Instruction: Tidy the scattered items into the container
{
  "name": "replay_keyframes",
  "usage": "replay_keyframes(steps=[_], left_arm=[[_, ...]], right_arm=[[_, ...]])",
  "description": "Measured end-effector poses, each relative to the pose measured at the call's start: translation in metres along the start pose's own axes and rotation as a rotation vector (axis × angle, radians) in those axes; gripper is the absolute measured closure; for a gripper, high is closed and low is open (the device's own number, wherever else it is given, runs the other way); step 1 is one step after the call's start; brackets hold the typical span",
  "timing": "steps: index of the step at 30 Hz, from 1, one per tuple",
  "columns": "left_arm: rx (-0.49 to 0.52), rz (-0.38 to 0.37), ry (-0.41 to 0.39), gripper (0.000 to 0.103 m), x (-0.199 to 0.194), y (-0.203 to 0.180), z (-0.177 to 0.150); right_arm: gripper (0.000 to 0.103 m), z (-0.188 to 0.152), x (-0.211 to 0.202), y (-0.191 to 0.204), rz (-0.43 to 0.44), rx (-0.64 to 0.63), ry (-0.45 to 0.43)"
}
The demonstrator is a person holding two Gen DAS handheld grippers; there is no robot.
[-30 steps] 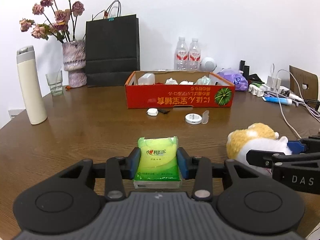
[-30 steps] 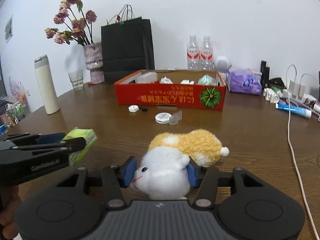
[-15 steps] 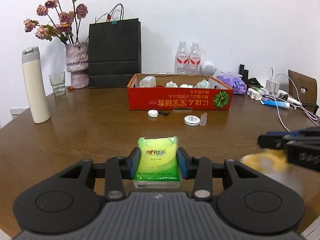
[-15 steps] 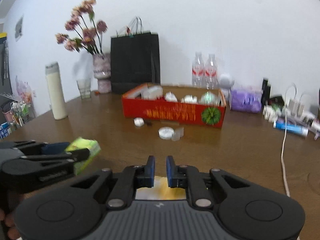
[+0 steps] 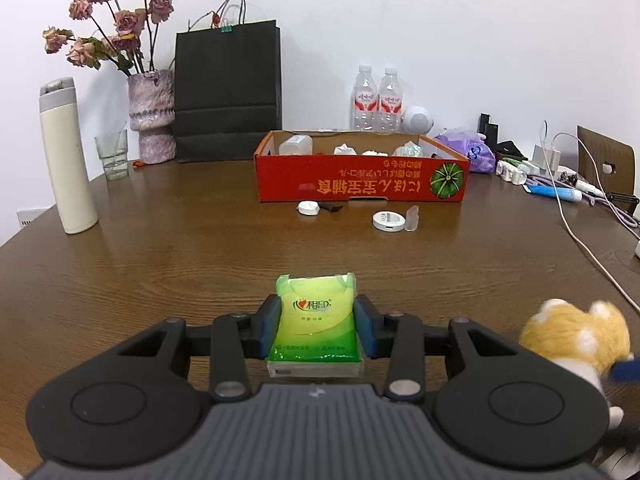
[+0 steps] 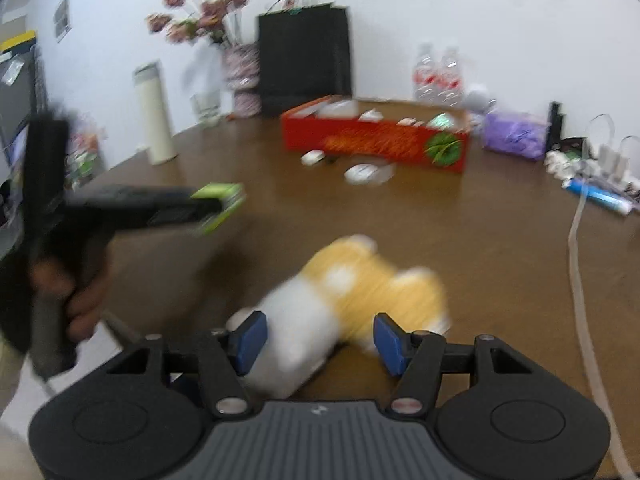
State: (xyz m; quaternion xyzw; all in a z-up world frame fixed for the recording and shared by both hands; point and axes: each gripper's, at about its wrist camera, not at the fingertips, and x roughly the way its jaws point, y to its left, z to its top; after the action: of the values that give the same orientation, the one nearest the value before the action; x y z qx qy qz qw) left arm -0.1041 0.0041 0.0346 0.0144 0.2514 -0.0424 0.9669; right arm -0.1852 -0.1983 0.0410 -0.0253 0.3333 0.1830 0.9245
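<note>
Much bare table (image 5: 180,248) before box (image 5: 360,188)

A glossy plastic-wrapped tissue pack (image 5: 316,322), a fuzzy plush toy (image 6: 352,296) and a cardboard box (image 5: 360,188) sit over the matt, wood-grained surface (image 5: 180,256).

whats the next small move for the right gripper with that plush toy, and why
Probably close the right gripper on the plush toy. Its jaws are opening with the toy between them, and the right pad stands clear of it, so nothing is gripped. The left gripper already clamps the green tissue pack, and the red box waits across the table.
</note>
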Motion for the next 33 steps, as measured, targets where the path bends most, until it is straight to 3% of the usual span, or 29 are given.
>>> replay_keyframes(steps=[3,7,9,10,13,17,18,19,21,27,33], left_arm=[[0.026,-0.021,-0.004,0.062,-0.001,-0.003,0.0],[0.032,-0.023,-0.016,0.062,-0.004,-0.002,0.001],[0.022,-0.021,-0.016,0.062,-0.004,-0.001,0.0],[0.02,-0.021,-0.014,0.062,-0.004,0.0,0.0],[0.013,-0.02,-0.001,0.062,0.0,0.0,-0.003],[0.015,-0.023,0.018,0.062,0.005,-0.005,-0.008],[0.02,-0.024,0.019,0.062,0.006,-0.006,-0.008],[0.024,-0.025,0.017,0.062,0.006,-0.007,-0.009],[0.031,-0.028,0.012,0.062,0.005,-0.007,-0.009],[0.013,-0.026,-0.009,0.062,0.005,-0.006,-0.004],[0.007,-0.029,-0.017,0.062,0.008,-0.004,-0.002]], right_arm=[[0.038,-0.007,0.016,0.014,0.017,-0.011,0.024],[0.037,0.007,0.036,0.008,-0.101,-0.016,-0.014],[0.027,0.018,0.035,0.002,-0.133,0.014,-0.053],[0.015,0.022,0.035,0.002,-0.126,0.022,-0.061],[0.011,0.027,0.045,0.008,-0.128,0.025,-0.045],[0.017,0.035,0.069,0.001,-0.248,0.158,-0.032],[0.022,0.037,0.075,-0.005,-0.27,0.211,-0.035],[0.044,0.039,0.08,-0.009,-0.283,0.247,-0.039],[0.045,0.038,0.085,-0.016,-0.283,0.279,-0.059],[0.047,0.043,0.072,-0.016,-0.263,0.177,-0.089],[0.046,0.065,0.038,-0.006,-0.154,-0.086,-0.002]])
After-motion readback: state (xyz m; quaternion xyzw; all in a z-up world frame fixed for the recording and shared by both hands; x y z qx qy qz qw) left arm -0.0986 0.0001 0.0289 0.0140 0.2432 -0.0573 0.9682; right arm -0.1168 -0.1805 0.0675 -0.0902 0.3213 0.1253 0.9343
